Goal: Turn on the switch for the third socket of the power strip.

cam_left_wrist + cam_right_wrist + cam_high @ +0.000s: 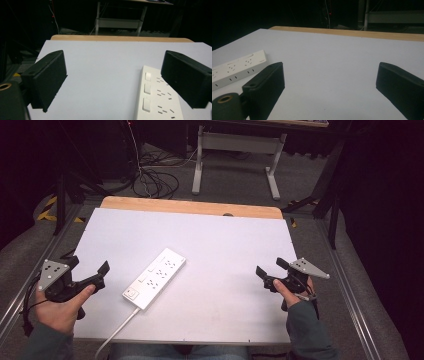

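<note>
A white power strip (155,277) with several sockets and switches lies at an angle on the white tabletop (220,240), left of the middle. Its white cord (117,329) runs off the near edge. My left gripper (89,265) is held at the table's left side, jaws open and empty, pointing toward the strip. In the left gripper view the strip (155,97) lies low on the right, partly behind the right jaw of the gripper (113,55). My right gripper (270,267) hovers at the right side, open and empty (331,67). Far to its left lies the strip (237,67).
A bare wooden band (190,206) runs along the tabletop's far edge. Beyond it on the floor stand a desk frame's white legs (272,175) and a tangle of cables (155,182). Metal rails (350,285) flank the table.
</note>
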Demonstrator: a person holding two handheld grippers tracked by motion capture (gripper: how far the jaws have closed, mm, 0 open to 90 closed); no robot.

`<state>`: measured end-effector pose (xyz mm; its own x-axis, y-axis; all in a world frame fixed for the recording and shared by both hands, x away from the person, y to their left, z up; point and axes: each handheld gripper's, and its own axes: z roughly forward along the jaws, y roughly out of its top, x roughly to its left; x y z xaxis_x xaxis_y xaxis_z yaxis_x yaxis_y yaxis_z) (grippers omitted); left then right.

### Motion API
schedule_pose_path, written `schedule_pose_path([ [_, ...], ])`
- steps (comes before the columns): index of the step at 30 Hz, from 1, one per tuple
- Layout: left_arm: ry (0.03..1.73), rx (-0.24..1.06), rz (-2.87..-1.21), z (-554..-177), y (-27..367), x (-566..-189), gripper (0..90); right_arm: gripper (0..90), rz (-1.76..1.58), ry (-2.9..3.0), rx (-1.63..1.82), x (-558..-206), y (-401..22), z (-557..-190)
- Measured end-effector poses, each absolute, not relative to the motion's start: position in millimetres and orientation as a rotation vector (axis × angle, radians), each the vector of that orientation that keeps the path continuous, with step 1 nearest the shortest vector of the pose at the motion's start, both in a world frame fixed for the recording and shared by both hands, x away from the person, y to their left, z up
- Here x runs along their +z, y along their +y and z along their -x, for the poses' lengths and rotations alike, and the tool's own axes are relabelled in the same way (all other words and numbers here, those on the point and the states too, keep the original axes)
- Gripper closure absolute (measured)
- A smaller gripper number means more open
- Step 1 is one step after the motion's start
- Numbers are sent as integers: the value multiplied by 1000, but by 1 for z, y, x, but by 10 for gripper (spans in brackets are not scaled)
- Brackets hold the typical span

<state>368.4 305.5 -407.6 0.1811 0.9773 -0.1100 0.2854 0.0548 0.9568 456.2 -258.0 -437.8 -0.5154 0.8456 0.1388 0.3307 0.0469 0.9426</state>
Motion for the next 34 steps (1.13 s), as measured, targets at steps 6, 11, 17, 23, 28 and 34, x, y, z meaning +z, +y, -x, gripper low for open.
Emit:
schedule_pose_path([
  [6, 1303, 843, -1429, -368, 307, -407, 31, 88, -1176, 1876, 1470, -438, -256, -457],
  [11, 1306, 822, -1434, -369, 307, -409, 23, 88, -1179, 1874, 1471, -438, -257, -458],
  [17, 1300, 802, -1441, -369, 307, -409, 16, 88, -1178, 1876, 1471, -438, -256, -458],
  [23, 1305, 784, -1444, -370, 308, -410, 16, 88, -1179, 1881, 1467, -439, -256, -459],
  [28, 1311, 777, -1437, -370, 309, -411, 18, 88, -1180, 1881, 1469, -439, -256, -458],
  [34, 1302, 774, -1443, -371, 309, -411, 17, 88, -1179, 1882, 1465, -439, -256, -458],
])
